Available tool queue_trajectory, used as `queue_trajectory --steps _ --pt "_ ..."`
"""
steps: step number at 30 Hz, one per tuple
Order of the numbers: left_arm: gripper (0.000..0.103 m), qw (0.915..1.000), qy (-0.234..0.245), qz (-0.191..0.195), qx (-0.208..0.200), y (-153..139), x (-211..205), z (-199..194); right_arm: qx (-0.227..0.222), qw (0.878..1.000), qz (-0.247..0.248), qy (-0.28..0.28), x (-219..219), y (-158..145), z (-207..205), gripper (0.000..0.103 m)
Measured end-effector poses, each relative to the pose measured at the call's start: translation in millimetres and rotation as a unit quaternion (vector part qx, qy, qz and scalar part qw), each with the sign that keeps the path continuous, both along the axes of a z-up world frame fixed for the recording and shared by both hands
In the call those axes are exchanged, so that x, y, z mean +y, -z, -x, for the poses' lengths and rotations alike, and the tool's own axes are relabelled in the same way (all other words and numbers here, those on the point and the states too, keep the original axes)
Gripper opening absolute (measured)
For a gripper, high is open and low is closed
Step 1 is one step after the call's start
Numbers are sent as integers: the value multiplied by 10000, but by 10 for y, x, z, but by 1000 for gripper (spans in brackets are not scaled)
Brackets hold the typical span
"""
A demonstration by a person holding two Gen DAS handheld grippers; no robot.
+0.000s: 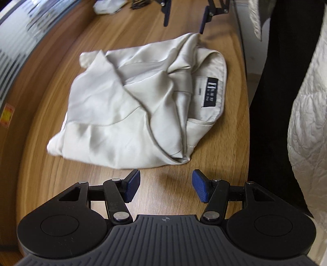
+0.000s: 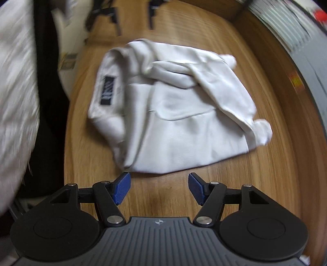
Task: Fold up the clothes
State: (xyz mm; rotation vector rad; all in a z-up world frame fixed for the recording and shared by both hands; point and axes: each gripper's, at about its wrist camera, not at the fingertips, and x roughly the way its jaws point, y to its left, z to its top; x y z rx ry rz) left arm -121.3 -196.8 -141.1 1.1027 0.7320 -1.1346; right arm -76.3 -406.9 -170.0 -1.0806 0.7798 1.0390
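Note:
A cream satin garment (image 1: 139, 106) lies loosely folded into a rough square on the wooden table (image 1: 61, 184). Its dark neck label (image 1: 211, 92) faces up near the person's side. My left gripper (image 1: 166, 186) stands open just short of one edge of the garment, with nothing between its blue pads. My right gripper (image 2: 159, 188) hovers at the opposite edge of the garment (image 2: 173, 114); its jaws are opening and nothing is between them. Each gripper shows small at the top of the other's view: the right gripper (image 1: 185, 20) and the left gripper (image 2: 133, 20).
A person in dark trousers (image 1: 271, 102) and a white quilted coat (image 1: 306, 133) stands at the table's long edge. A grey ribbed surface (image 1: 18, 51) runs along the opposite side. A crumpled white item (image 1: 106, 7) lies at the far end.

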Motion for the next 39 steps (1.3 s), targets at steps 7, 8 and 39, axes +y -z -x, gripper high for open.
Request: queue_trajectory --steps 7,8,39 --pt "60 9997 221 98 28 4 -92 58 -202 9985 -32 -506 186 5 238 70" --pt "60 9996 263 105 31 10 -104 67 -229 9982 -25 -547 225 18 260 70" --pt "20 9993 111 289 185 179 -300 7 -461 9875 411 -1449 261 196 250 39"
